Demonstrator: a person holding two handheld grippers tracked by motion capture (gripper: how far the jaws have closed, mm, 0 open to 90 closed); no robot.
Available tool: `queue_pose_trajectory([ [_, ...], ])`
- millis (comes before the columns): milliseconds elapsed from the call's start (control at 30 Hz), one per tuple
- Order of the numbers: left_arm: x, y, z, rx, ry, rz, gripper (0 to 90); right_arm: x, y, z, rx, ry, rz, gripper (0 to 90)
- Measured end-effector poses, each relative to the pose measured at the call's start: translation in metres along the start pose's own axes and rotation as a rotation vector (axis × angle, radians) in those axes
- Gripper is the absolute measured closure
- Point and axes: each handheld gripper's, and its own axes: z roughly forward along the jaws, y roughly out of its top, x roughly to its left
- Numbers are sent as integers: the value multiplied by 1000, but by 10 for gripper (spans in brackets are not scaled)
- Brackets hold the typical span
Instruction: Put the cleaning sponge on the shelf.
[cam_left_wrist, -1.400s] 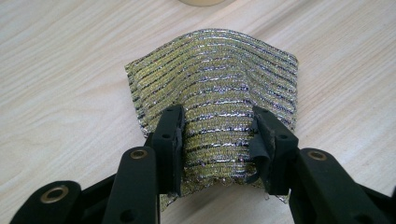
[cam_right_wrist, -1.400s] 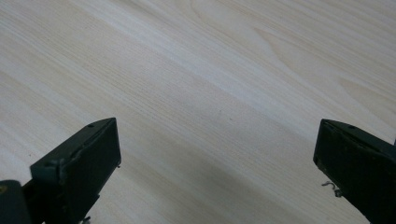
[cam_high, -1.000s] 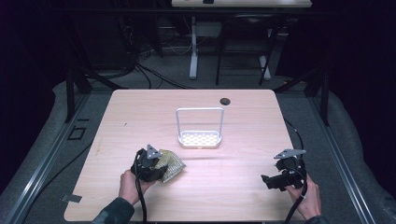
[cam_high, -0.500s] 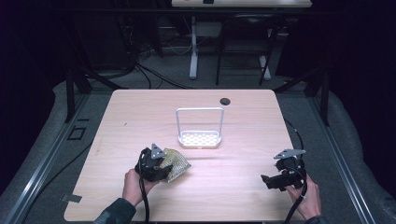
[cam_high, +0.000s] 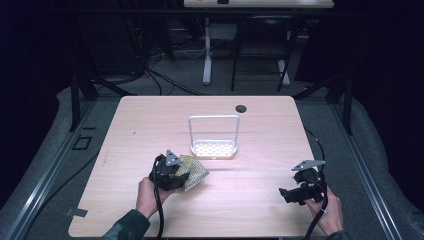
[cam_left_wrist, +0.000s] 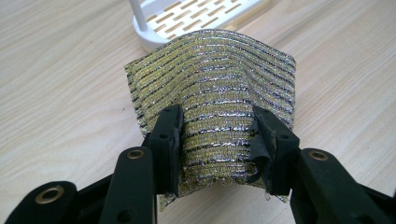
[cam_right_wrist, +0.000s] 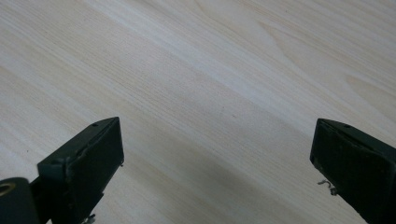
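Left gripper (cam_left_wrist: 217, 135): jaws are pinched in on the near edge of the metallic scouring pad (cam_left_wrist: 219, 102), one black jaw on each side of a bunched-up ridge of it; in the high view the left gripper (cam_high: 176, 172) sits just on the near-left side of the white rack (cam_high: 214, 148).
Scouring pad, place: just near and left of the white rack, its far corner close to the rack's base but apart from it; the near end is lifted into the jaws, and I can't tell whether the far end touches the table (cam_high: 260, 200).
Scouring pad, feel: looks light and soft, a knitted gold-and-silver weave that buckles into a fold under the squeeze, so I judge it floppy rather than stiff.
Scouring pad, risks: the glittery thread could be slick, and frayed strands at the near edge may snag on the pads; nothing fragile about it.
Where to hold: I'd say a pinch across a gathered fold near one edge works, as here; a grip deeper toward the middle would droop less.
Right gripper (cam_right_wrist: 217, 154): jaws stand wide apart over bare wood, nothing between them; in the high view the right gripper (cam_high: 295, 192) sits well to the near-right of the white rack.
White rack: slotted tray with an upright hoop handle, empty, mid-table.
Writing and brands: none readable on pad, rack or grippers.
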Motion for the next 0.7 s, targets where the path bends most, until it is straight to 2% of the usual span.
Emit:
queue_pose_trajectory([
  [400,-10,16,8,-32,-15,-24,567,1,-1,-3,-5,-5,-1,26],
  [567,-11,25,10,-32,4,-53,567,-1,-2,-4,4,-6,6,28],
  [700,-14,32,12,-30,6,-58,565,0,-2,-5,-3,-6,4,29],
])
